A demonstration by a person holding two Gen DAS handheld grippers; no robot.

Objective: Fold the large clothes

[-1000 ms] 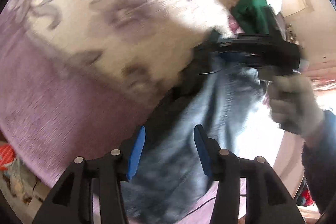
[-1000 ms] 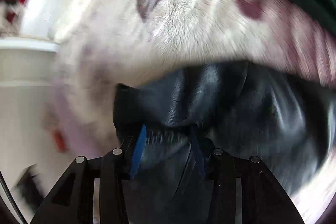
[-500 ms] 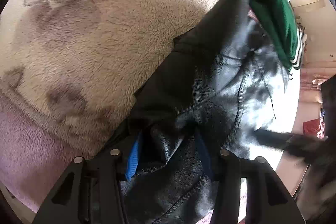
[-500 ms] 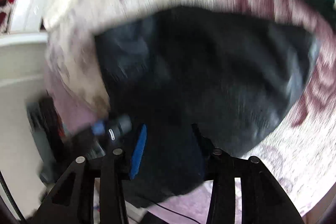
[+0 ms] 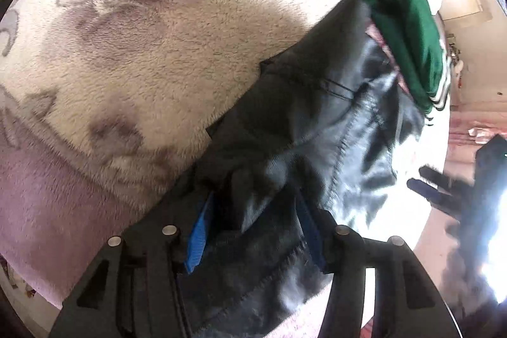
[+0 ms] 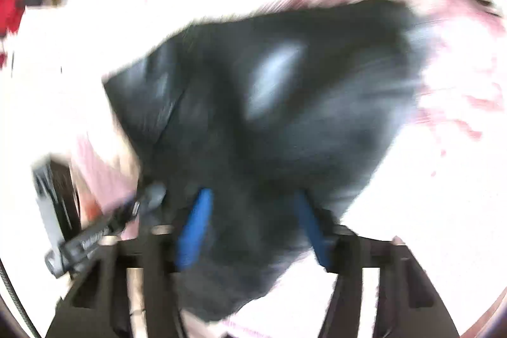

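While the black leather garment [image 5: 285,148] lies across the fleecy cream-and-mauve blanket [image 5: 142,53], the left tool [image 5: 256,227] has its blue pads spread with a fold bunched between them. At 2 o'clock a green garment [image 5: 408,30] touches it. Through heavy blur, the right tool [image 6: 253,227] likewise stands apart around the leather.

Your right-wrist view is smeared by motion blur: the jacket [image 6: 269,116] is a dark shape with no seams readable, and the blanket [image 6: 427,211] around it is blown out to white. In the left-wrist view, the right gripper [image 5: 443,189] is a blurred shadow against glare, and jacket folds hide your left gripper's [image 5: 253,230] right pad.
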